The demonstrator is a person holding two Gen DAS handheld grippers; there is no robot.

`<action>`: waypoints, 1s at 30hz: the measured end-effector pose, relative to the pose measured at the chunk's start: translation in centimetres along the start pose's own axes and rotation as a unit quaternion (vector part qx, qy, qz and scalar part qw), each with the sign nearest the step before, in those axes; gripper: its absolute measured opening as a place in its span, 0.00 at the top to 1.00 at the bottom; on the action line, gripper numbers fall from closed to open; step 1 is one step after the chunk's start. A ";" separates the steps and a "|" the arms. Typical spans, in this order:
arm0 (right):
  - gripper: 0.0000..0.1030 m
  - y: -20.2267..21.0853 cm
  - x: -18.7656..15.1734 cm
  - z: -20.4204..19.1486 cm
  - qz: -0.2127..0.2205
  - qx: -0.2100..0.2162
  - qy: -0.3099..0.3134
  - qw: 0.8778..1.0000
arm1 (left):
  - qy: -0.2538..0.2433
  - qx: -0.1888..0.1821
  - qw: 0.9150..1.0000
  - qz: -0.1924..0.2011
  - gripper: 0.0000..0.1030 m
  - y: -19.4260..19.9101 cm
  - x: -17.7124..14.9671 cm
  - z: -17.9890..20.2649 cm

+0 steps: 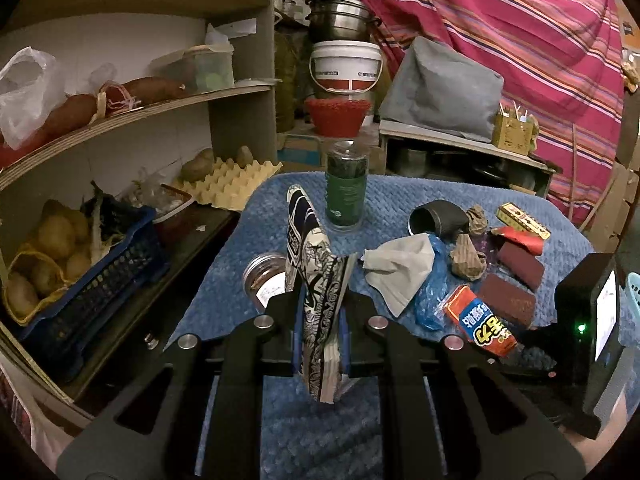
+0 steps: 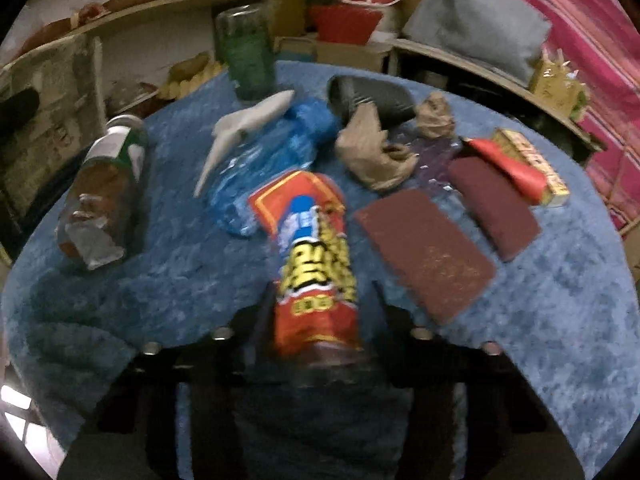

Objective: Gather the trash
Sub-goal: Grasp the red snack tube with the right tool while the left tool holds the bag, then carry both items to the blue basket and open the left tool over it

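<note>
Blue fuzzy cloth-covered table [image 1: 248, 240] fills centre and lower frame in both views, with curved wooden shelves [image 1: 168, 100] at upper left of the left wrist view. Two dark red rectangular abrasive pads [image 2: 424, 256] lie flat right of centre in the right wrist view. Tall green-filled glass jar [image 1: 346, 188] stands upright at top centre; a brown-filled glass jar with metal lid [image 2: 104, 192] is at left. Trash is piled mid-table: crumpled blue plastic bag [image 2: 272, 152], grey-white tissue [image 1: 400, 268], crumpled brown paper [image 2: 372, 152]. Left gripper [image 1: 320, 340], bottom centre, is clamped narrow on a black-and-white patterned paper pack [image 1: 316, 280]. Right gripper [image 2: 320, 320], bottom centre, has the red-yellow printed snack wrapper [image 2: 312, 256] between its fingers; the blur hides whether they are squeezing it.
</note>
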State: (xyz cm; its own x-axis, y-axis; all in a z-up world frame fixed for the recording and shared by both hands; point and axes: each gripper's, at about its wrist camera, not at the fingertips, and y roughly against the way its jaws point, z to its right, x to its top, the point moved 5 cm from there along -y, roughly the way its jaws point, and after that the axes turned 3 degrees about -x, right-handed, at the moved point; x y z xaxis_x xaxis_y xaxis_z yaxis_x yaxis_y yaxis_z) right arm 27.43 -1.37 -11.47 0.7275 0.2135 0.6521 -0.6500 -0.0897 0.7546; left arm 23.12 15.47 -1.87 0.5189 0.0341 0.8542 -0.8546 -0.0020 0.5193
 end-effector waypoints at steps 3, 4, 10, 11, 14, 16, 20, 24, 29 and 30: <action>0.68 0.8 0.0 0.3 0.015 0.016 -0.012 1.000 | 0.001 0.001 1.000 -0.002 0.88 0.0 -0.1 0.3; 0.68 1.1 0.0 0.5 0.020 0.018 -0.016 1.000 | 0.001 0.001 1.000 -0.002 0.88 0.0 -0.1 0.4; 0.68 4.3 -0.3 2.8 0.051 0.033 -0.029 0.998 | 0.001 0.006 1.000 -0.003 0.88 0.3 -0.2 1.7; 0.68 4.9 -0.4 3.5 0.054 0.036 -0.034 0.997 | 0.000 0.007 1.000 -0.003 0.88 0.4 -0.2 2.0; 0.68 6.4 -0.8 5.9 0.068 0.033 -0.046 0.996 | -0.008 0.005 1.000 0.001 0.88 0.9 -0.1 3.6; 0.68 7.2 -0.9 7.4 0.076 0.022 -0.043 0.996 | -0.015 0.003 1.000 0.007 0.88 1.4 0.1 5.1; 0.68 8.7 -1.3 11.2 0.084 -0.001 -0.041 0.996 | -0.016 -0.009 1.000 0.011 0.88 1.7 0.4 7.7; 0.68 10.1 -2.4 15.4 0.090 -0.025 -0.056 0.994 | -0.026 -0.023 0.999 0.014 0.88 2.0 0.6 10.9; 0.68 10.8 -4.3 20.4 0.083 -0.055 -0.082 0.992 | -0.044 -0.044 0.998 0.014 0.88 1.9 0.4 15.5; 0.68 10.9 -4.6 21.1 0.082 -0.060 -0.084 0.991 | -0.046 -0.049 0.998 0.013 0.88 1.8 0.3 16.3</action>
State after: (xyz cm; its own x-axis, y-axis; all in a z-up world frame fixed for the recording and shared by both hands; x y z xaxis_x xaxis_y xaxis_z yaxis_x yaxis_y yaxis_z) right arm 21.63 -23.87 -4.70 0.6299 0.0398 0.7756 -0.7764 0.0088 0.6301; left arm 22.06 -0.78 -0.19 0.4929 -0.0562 0.8682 -0.8628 0.0968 0.4961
